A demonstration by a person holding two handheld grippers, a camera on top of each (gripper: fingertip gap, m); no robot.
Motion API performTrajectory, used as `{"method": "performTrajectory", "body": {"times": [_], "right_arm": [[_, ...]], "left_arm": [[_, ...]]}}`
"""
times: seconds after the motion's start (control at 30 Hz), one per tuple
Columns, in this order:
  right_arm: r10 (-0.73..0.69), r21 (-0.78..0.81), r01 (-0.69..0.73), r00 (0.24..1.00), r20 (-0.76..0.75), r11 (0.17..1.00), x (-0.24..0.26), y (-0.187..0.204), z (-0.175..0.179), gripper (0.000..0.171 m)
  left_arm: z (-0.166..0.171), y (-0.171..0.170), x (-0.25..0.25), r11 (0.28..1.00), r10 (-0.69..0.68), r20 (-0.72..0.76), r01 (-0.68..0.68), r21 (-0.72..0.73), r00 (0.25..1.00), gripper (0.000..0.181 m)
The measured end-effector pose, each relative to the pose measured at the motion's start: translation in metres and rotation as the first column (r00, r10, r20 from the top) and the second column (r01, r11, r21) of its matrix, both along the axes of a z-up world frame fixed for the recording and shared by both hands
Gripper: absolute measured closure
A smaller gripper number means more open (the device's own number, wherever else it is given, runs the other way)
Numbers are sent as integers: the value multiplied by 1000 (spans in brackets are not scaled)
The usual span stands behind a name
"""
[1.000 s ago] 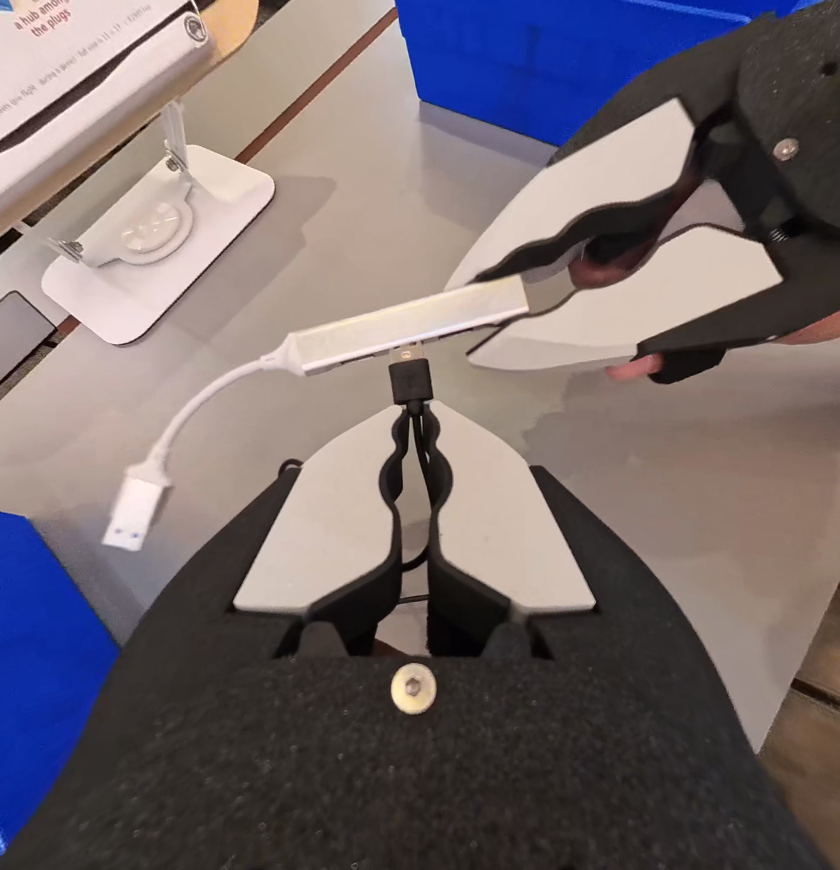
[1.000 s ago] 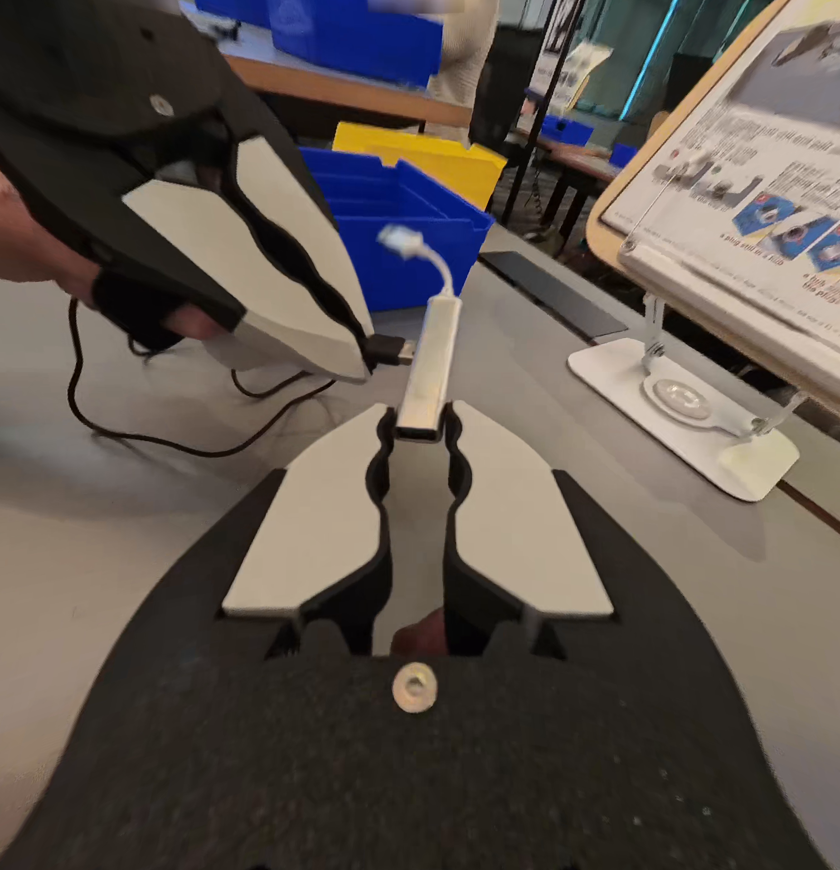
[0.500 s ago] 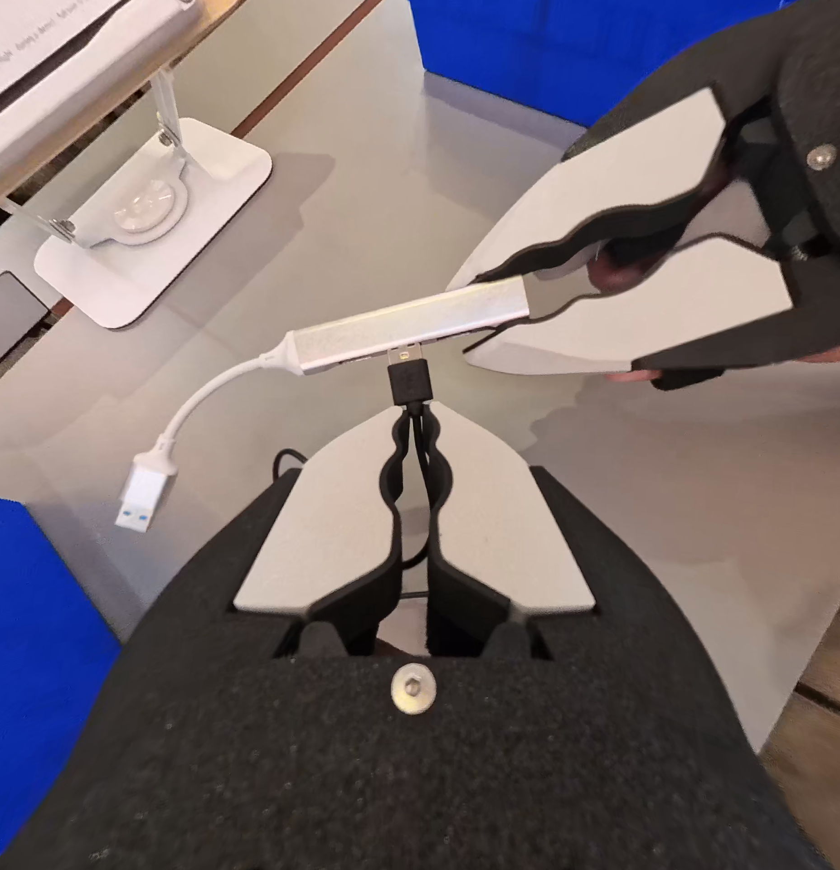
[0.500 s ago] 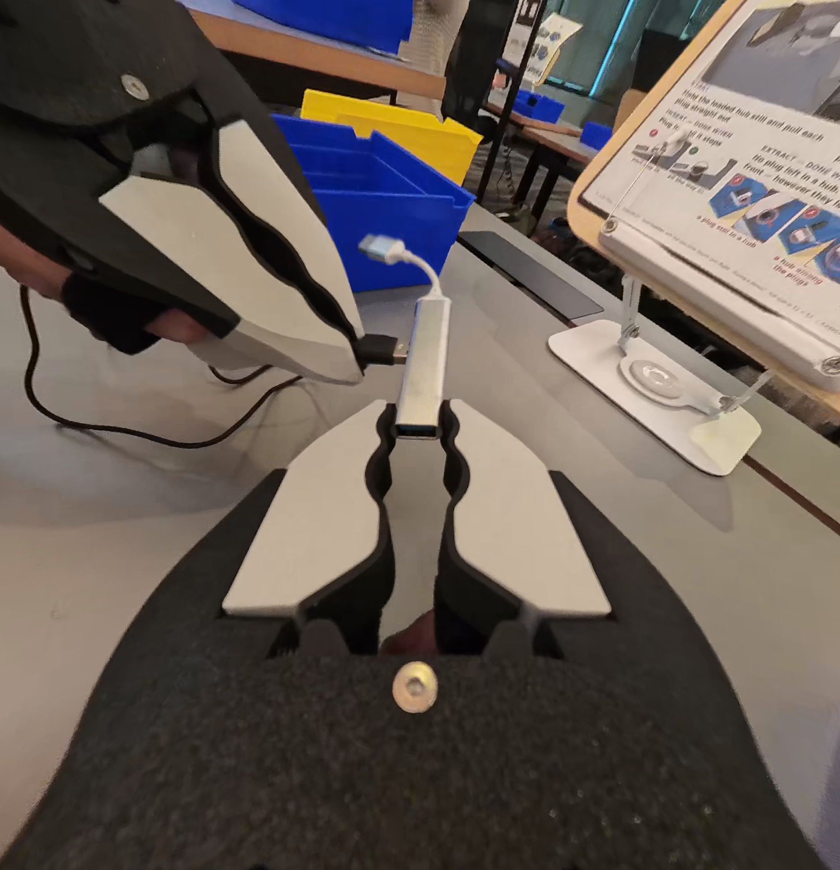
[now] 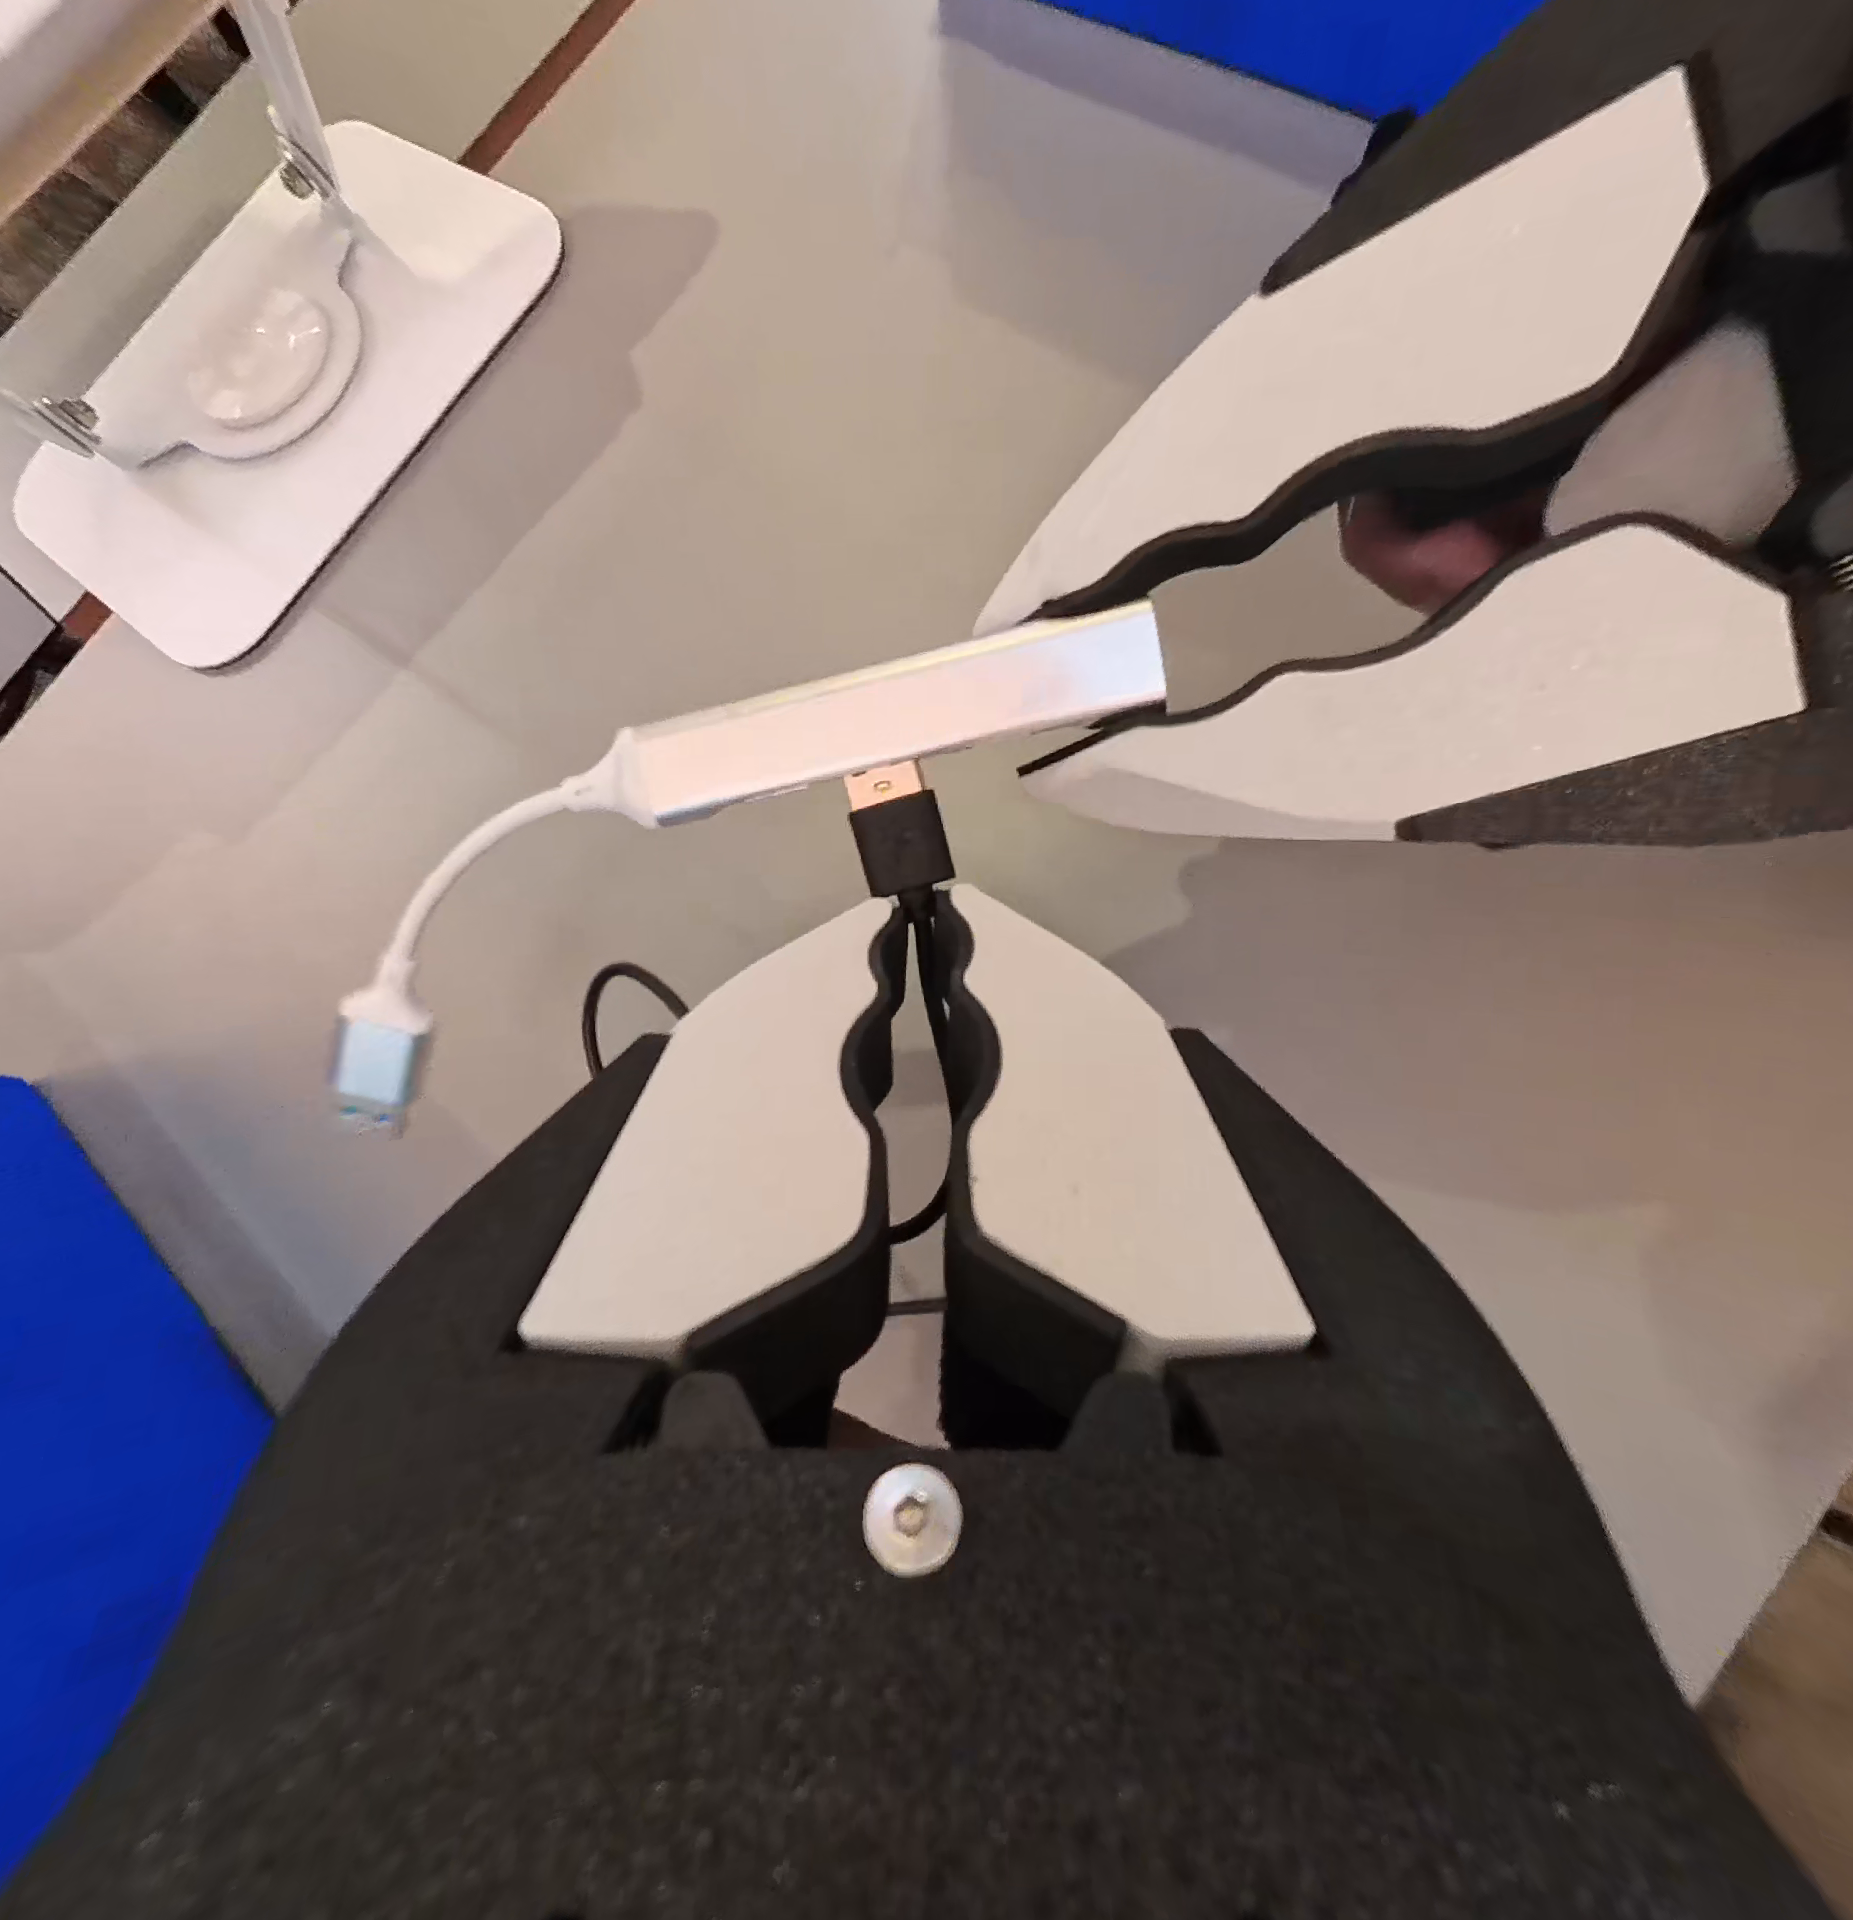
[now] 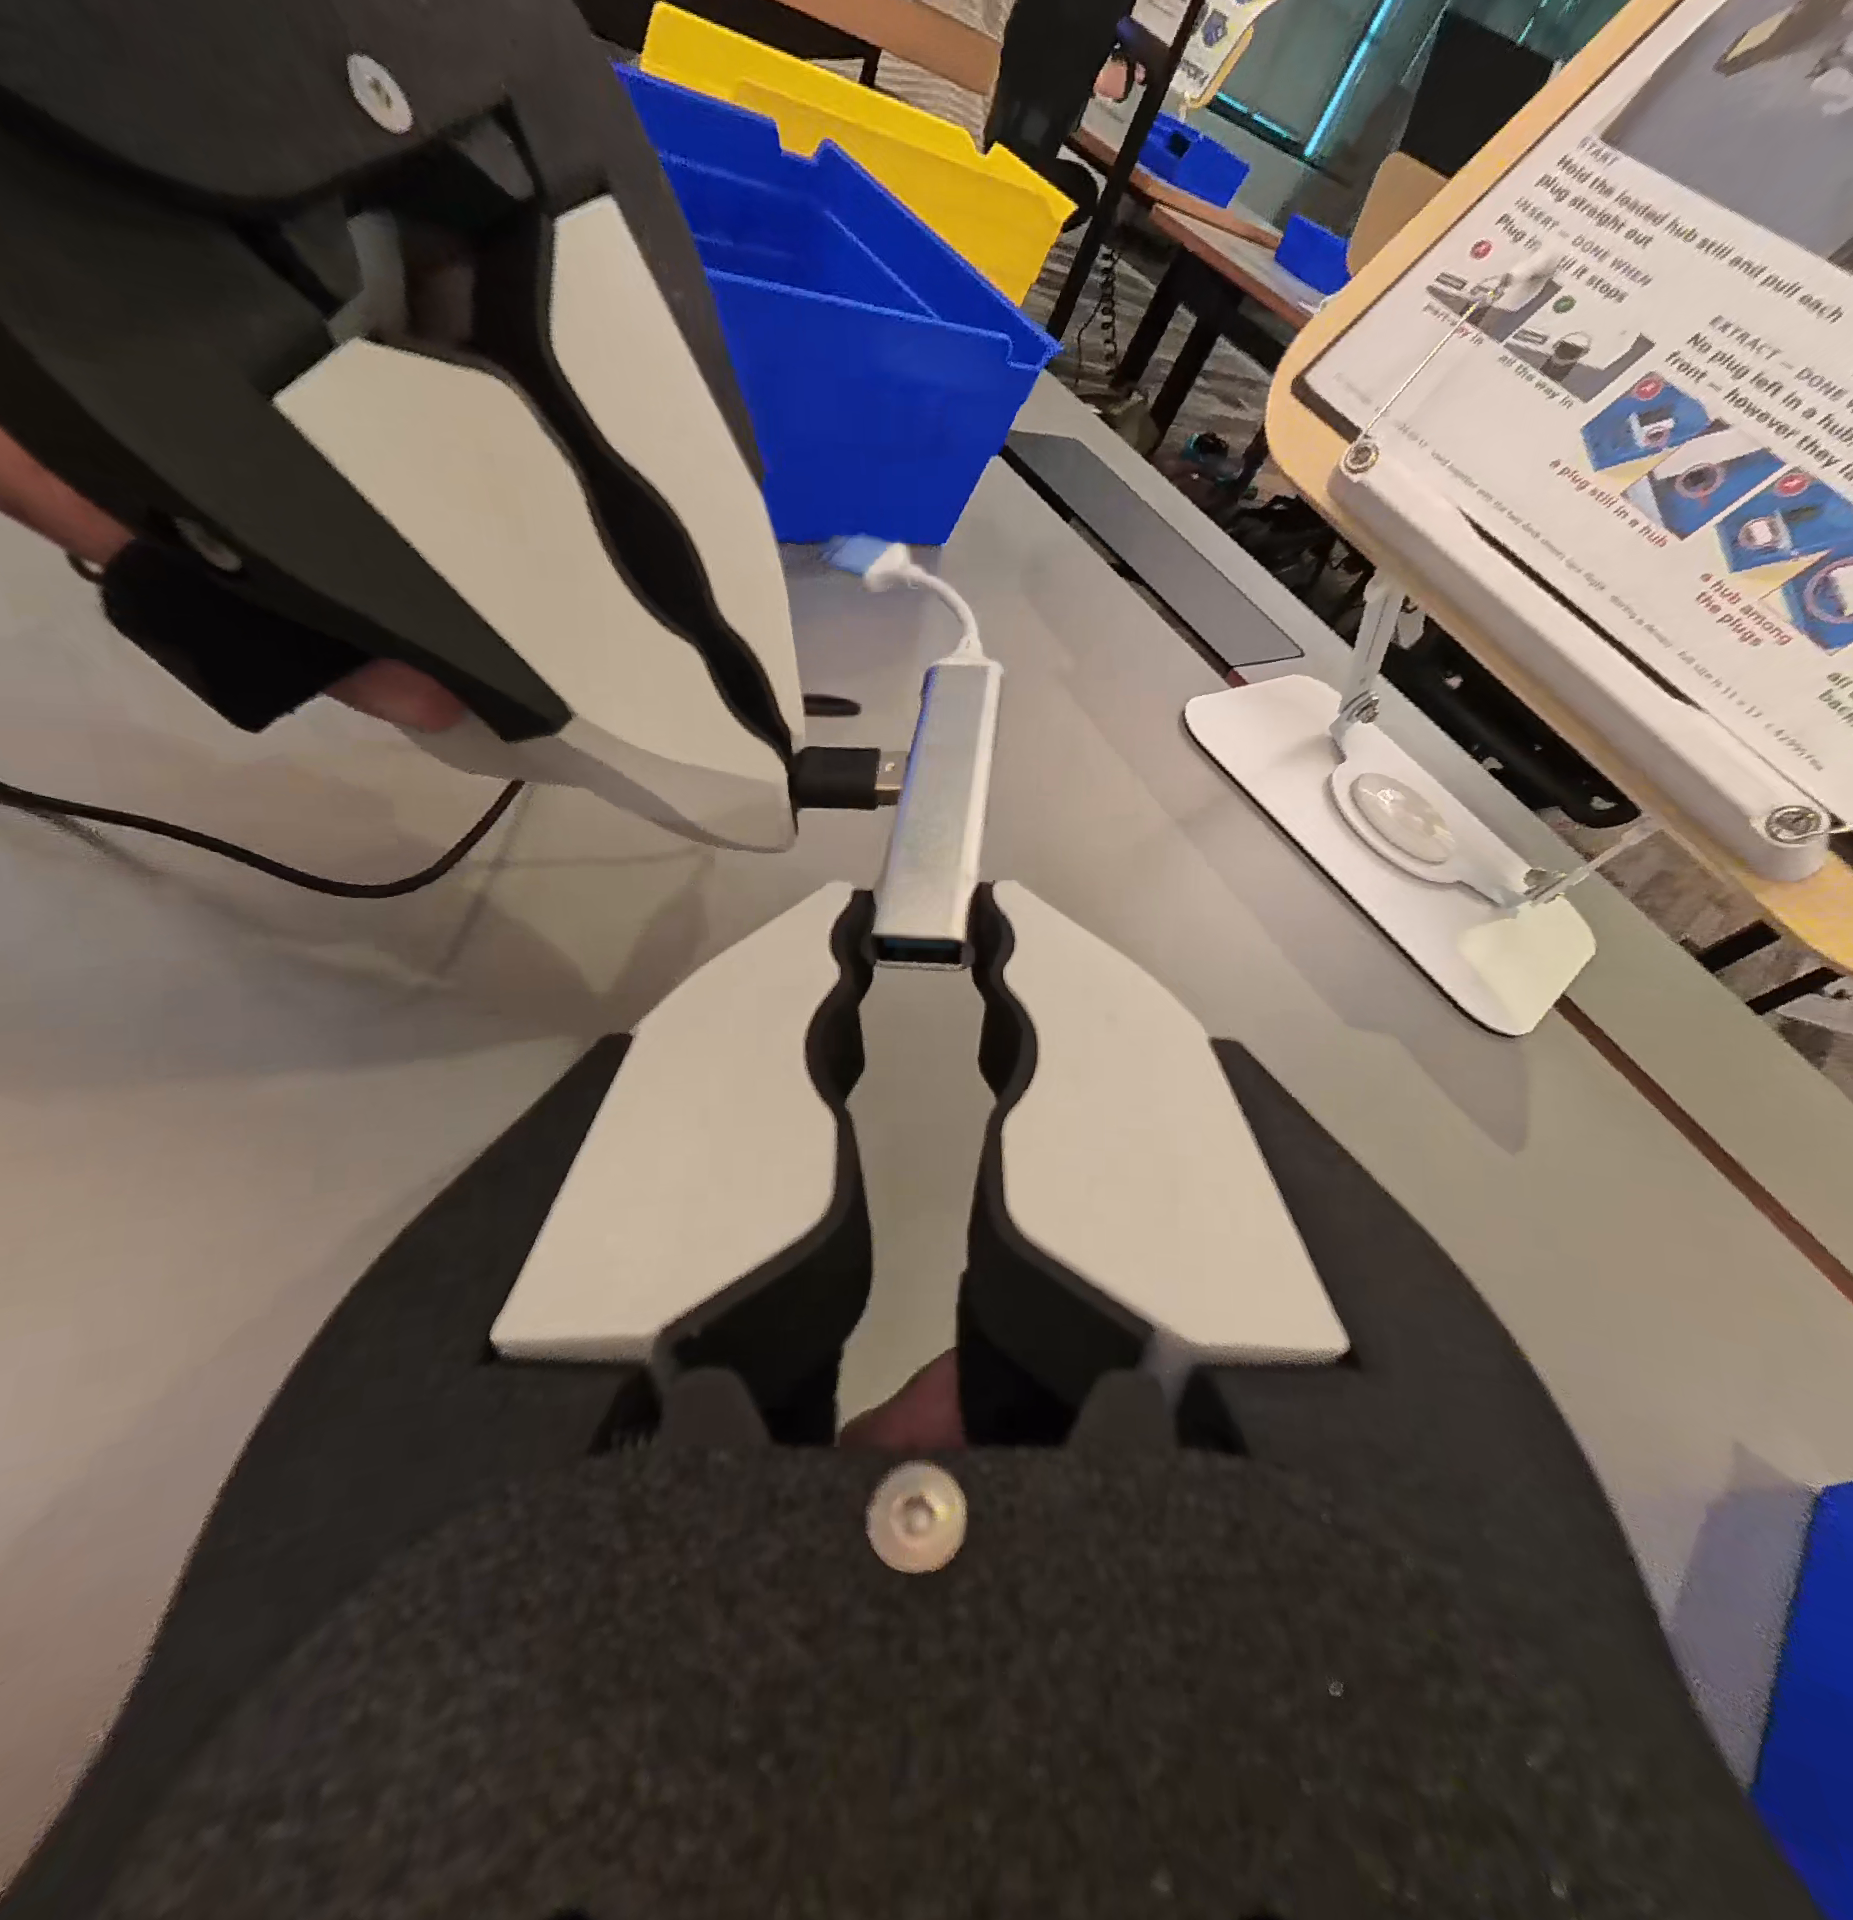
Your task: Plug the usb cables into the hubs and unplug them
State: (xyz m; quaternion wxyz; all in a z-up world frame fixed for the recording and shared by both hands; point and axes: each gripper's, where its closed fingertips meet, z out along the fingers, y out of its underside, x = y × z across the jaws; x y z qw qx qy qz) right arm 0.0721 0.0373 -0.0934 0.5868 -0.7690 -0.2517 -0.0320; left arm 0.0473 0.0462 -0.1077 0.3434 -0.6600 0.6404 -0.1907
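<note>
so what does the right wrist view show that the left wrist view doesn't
Only the right wrist view shows the open port on the near end of the silver hub, the yellow bin behind the blue one, and the instruction board on its stand.

Only the left wrist view shows the black cable running back between the left gripper's jaws, and the hub's underside ports.

Both show the black plug entering the hub's side with some metal still exposed, the right gripper clamped on the hub's end, the hub's dangling white pigtail and the stand's white base.
</note>
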Motion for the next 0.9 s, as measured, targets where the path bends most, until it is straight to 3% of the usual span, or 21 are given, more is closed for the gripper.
{"method": "performTrajectory", "body": {"times": [0.1,0.47,0.6,0.9], "right_arm": [[18,-21,-20,996,-88,1000,2,0,1,152],[10,89,-7,999,-38,996,2,3,15,139],[37,120,-33,999,-25,992,-5,2,19,152],[73,55,-69,994,-84,996,-4,-2,9,153]], "left_arm": [[3,-1,1,1000,-9,28,9,-16,1000,177],[8,-1,-5,999,-31,-12,31,-12,999,177],[4,-6,-4,999,-52,-43,52,-5,998,177],[10,-9,-4,998,-61,-4,61,9,998,177]]}}
